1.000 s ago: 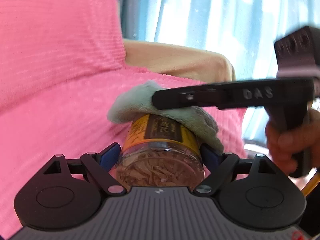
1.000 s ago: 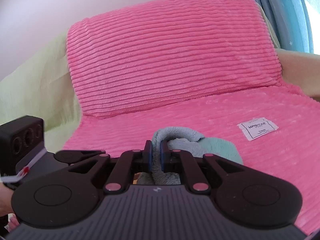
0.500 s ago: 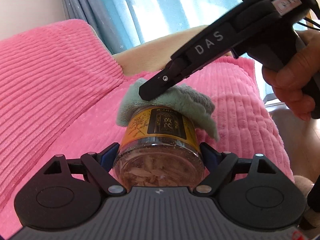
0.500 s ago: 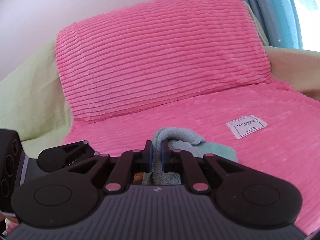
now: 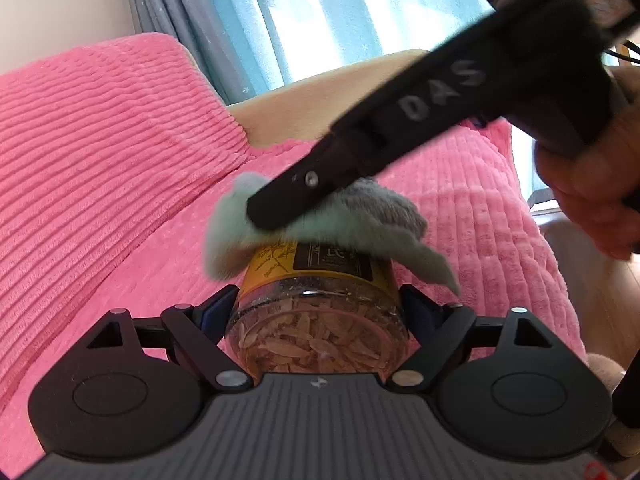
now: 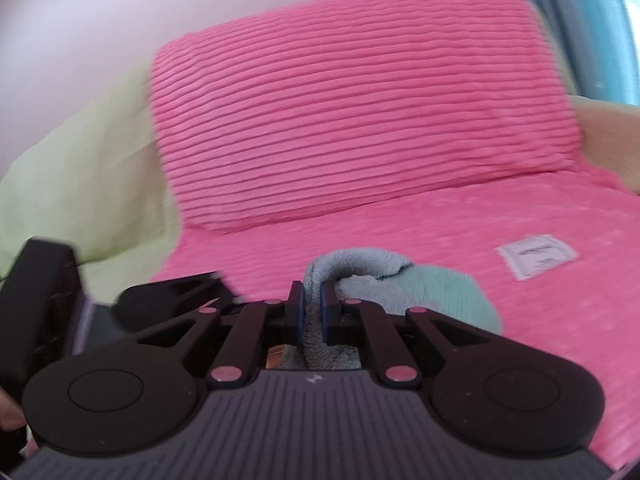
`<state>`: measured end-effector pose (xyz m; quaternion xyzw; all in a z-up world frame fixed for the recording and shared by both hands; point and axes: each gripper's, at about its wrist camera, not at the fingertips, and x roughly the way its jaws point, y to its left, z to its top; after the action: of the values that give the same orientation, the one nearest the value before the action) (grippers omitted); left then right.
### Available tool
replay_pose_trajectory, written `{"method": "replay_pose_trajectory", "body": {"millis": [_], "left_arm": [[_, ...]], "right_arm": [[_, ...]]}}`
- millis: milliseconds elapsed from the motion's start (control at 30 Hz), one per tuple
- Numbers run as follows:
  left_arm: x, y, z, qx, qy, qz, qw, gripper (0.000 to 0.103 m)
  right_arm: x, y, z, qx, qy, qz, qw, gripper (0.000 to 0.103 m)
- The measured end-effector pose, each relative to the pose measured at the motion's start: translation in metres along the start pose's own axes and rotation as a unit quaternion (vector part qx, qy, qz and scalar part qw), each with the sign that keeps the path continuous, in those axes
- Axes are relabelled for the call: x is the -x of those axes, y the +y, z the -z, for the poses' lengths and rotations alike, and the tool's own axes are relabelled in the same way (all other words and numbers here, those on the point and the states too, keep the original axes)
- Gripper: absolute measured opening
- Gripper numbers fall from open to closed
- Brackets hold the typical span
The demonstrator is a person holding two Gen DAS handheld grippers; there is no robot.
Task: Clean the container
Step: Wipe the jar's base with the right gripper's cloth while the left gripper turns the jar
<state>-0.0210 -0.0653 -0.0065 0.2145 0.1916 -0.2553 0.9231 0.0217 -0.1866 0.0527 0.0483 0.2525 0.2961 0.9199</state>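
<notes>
Left wrist: left claw grips flake-filled jar; right claw pinches cloth — atop it.

Both wrist views, close up, share the cloth over the pink sofa.

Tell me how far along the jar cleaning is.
Done: left tool grips the jar; right tool pinches the cloth. In hand: cloth pressed on the jar's top end. Left: the clear lower wall looks unwiped; cleanliness can't be judged.

Yellow-labelled jar under mint cloth
</notes>
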Motion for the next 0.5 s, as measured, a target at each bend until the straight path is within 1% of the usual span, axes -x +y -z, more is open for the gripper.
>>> {"method": "replay_pose_trajectory", "body": {"millis": [267,333,433,500], "left_arm": [[-0.003,-0.001,-0.002,0.001,0.003,-0.005,1.0000,0.086],[-0.004,0.020,0.009,-0.006,-0.004,0.009,0.9999,0.086],[-0.008,0.020,0.011,-0.011,0.007,0.006,0.9999,0.086],[-0.010,0.022,0.013,0.000,0.014,0.009,0.9999,0.086]], "right_arm": [[0.001,0.001,0.001,0.006,0.000,0.008,1.000,0.006],[0.001,0.001,0.001,0.006,0.000,0.008,1.000,0.006],[0.000,0.001,0.001,0.007,0.000,0.007,1.000,0.006],[-0.001,0.002,0.001,0.008,0.000,0.008,1.000,0.006]]}}
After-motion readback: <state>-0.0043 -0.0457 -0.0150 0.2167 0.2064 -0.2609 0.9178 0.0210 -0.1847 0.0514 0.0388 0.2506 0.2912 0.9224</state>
